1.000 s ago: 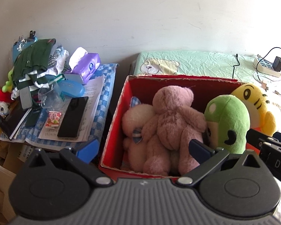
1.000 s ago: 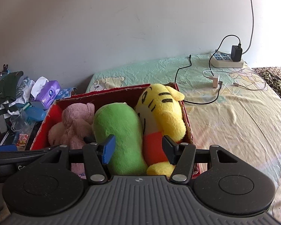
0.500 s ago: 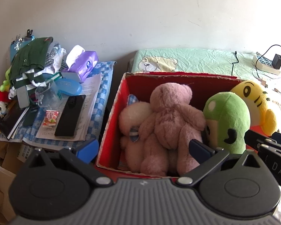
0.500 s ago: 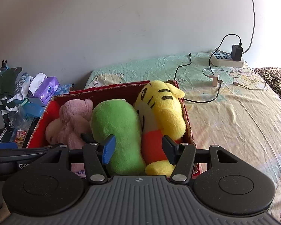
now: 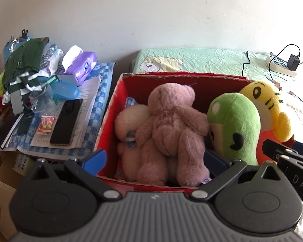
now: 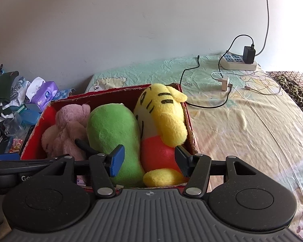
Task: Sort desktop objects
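Left wrist view: I am holding the left tongs (image 5: 154, 161) spread wide and empty at the bottom of the frame, their blue pads straddling the near wall of the red box (image 5: 109, 125) in the centre. A pink teddy bear (image 5: 171, 125) is lying face down in the box on top of a cream plush toy (image 5: 129, 119). To its right a green plush toy (image 5: 234, 125) is standing upright, and a yellow tiger plush (image 5: 270, 102) is leaning against the box's right end. At centre left, the cluttered bench (image 5: 103, 76) with a blue checked cloth is carrying a black phone (image 5: 66, 121) on papers, a small sweet packet (image 5: 46, 127), a clear cup (image 5: 42, 100), a purple tissue pack (image 5: 82, 64) and a heap of green clothes (image 5: 24, 60). The right tongs' black fingers (image 5: 286, 153) are poking in at the right edge. A power strip (image 5: 280, 66) is sitting on the bed (image 5: 202, 60) at upper right.

Right wrist view: I am keeping the right tongs (image 6: 149, 161) spread apart and gripping nothing, low in the centre of the frame in front of the green plush toy (image 6: 113, 135) and the yellow tiger plush (image 6: 163, 121). The pink teddy bear (image 6: 70, 129) is filling the left part of the red box (image 6: 32, 141). The box is resting on the bed (image 6: 242, 131), which is stretching across the right half of the frame. The power strip (image 6: 238, 62) with a black charger and cables is lying at upper right, and the purple tissue pack (image 6: 44, 94) is showing at centre left.
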`<state>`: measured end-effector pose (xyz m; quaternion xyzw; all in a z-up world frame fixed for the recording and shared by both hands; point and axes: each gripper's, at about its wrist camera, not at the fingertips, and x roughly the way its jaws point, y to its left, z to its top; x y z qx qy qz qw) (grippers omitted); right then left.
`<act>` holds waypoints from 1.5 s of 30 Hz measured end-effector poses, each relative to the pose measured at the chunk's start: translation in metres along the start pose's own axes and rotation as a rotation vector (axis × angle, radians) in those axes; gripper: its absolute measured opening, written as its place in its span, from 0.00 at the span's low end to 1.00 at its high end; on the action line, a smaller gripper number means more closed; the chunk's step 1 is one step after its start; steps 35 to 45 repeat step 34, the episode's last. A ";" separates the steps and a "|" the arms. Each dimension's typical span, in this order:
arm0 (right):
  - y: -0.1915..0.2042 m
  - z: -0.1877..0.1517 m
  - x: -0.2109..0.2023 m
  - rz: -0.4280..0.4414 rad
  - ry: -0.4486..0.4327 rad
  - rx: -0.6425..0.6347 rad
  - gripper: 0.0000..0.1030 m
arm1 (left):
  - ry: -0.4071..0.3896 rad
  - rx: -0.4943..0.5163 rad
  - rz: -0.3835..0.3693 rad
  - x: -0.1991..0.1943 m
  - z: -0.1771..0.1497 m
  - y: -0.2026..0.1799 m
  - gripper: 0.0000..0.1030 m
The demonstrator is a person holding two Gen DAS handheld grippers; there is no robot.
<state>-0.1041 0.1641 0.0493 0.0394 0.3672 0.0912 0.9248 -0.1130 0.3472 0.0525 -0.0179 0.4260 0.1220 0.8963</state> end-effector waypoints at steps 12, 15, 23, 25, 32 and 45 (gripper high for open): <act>-0.002 -0.004 0.005 -0.014 0.015 -0.018 0.56 | 0.010 -0.002 -0.011 0.008 -0.006 -0.003 0.99; -0.002 -0.003 0.006 -0.020 0.013 -0.023 0.56 | 0.011 -0.002 -0.009 0.008 -0.006 -0.003 0.99; -0.002 -0.004 0.006 -0.015 0.004 -0.013 0.56 | 0.009 0.008 -0.016 0.011 -0.009 -0.004 0.99; -0.004 -0.004 0.007 -0.019 0.004 -0.006 0.56 | 0.007 0.012 -0.021 0.011 -0.008 -0.004 0.99; -0.005 -0.005 0.006 -0.019 -0.001 0.004 0.56 | -0.023 0.031 -0.024 0.007 -0.010 -0.006 0.95; -0.003 -0.005 0.005 -0.018 -0.006 0.002 0.56 | -0.030 0.028 -0.023 0.006 -0.010 -0.006 0.95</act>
